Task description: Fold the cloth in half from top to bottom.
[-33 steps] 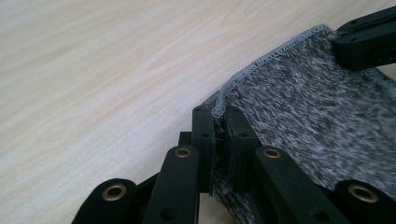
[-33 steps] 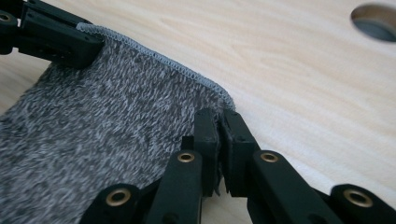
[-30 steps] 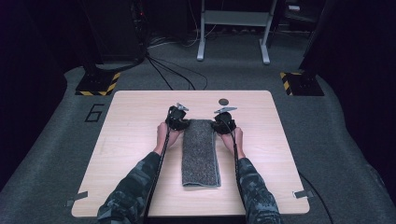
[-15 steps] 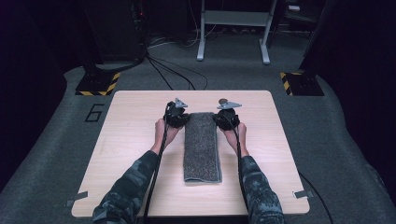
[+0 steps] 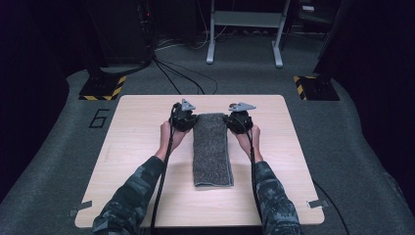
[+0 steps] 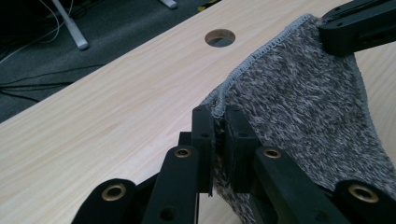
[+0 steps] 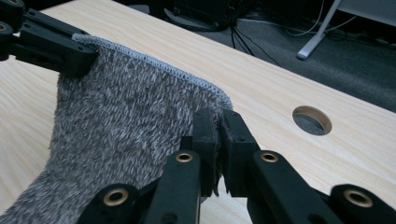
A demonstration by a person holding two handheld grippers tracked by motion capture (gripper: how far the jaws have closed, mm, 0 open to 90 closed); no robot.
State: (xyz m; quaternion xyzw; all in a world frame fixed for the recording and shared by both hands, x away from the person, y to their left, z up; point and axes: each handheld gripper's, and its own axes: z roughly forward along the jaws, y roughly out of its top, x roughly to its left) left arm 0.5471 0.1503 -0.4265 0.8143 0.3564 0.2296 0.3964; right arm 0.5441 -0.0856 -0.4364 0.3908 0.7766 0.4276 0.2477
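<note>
Pale wooden rectangular table [image 5: 137, 161], bearing a long grey fuzzy folded towel [image 5: 212, 152] lengthwise at its centre. The towel's far end is lifted off the tabletop, stretched between 2 tools: left gripper [image 6: 219, 133] and right gripper [image 7: 215, 135], each clamped on 1 far corner.

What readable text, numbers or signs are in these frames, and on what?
"6": a dark numeral on the grey floor mat, left of the table.
Yellow-and-black hazard stripes, no words, on the left stand base and the right stand base beyond the table.
The towel, left gripper and right gripper carry no lettering that I can read.
</note>
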